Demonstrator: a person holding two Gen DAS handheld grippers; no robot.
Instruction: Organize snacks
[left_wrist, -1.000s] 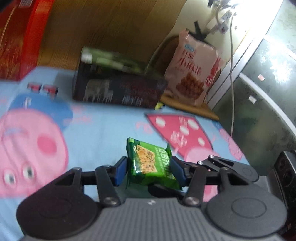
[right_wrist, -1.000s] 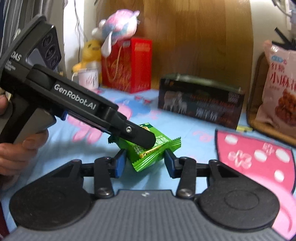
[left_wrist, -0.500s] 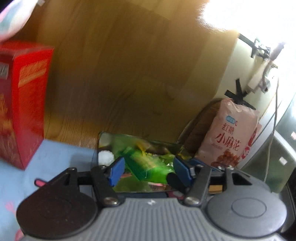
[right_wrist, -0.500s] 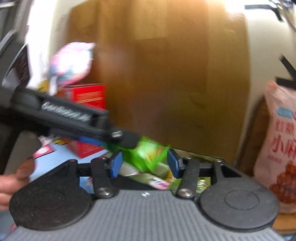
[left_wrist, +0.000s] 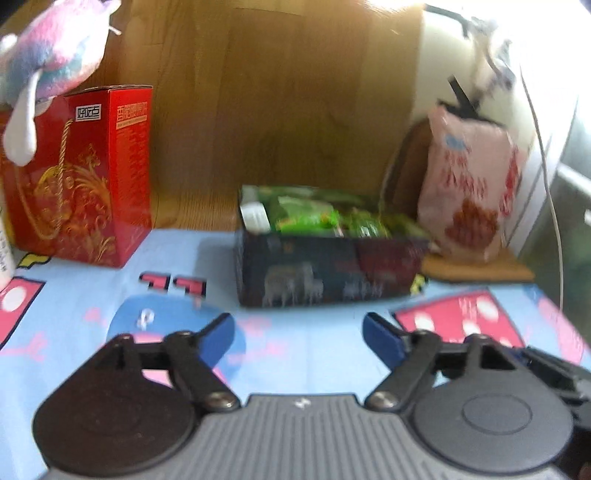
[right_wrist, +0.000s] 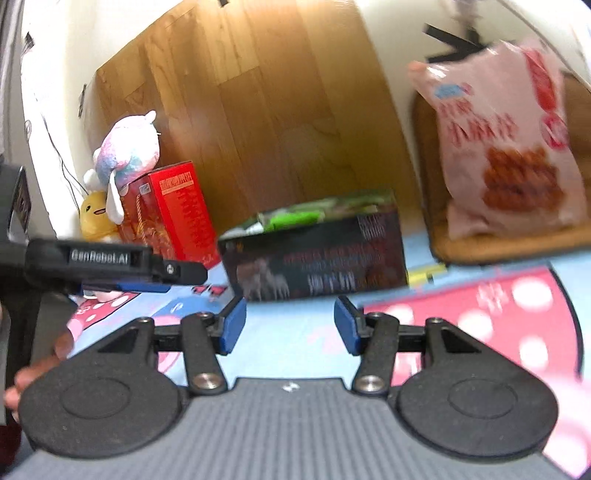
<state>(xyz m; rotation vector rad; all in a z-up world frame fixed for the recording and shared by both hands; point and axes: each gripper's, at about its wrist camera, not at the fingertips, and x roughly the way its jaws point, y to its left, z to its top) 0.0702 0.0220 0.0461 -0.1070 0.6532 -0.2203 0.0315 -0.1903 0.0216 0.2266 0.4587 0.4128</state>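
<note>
A dark open box (left_wrist: 328, 271) stands on the cartoon-print blue cloth, with several green snack packets (left_wrist: 306, 218) lying inside it. It also shows in the right wrist view (right_wrist: 317, 262), green packets (right_wrist: 291, 220) showing at its top. My left gripper (left_wrist: 299, 338) is open and empty, low over the cloth in front of the box. My right gripper (right_wrist: 290, 325) is open and empty, also in front of the box. The left gripper's body (right_wrist: 110, 264) shows at the left of the right wrist view.
A red gift box (left_wrist: 81, 177) stands at the left with a plush toy (left_wrist: 48, 66) on top. A pink snack bag (left_wrist: 469, 192) leans on a brown mat (left_wrist: 476, 267) at the right. A wooden panel rises behind the box.
The left gripper carried a green packet up over the box, let it go inside, and has pulled back open and empty. Both grippers have drawn back from the box.
</note>
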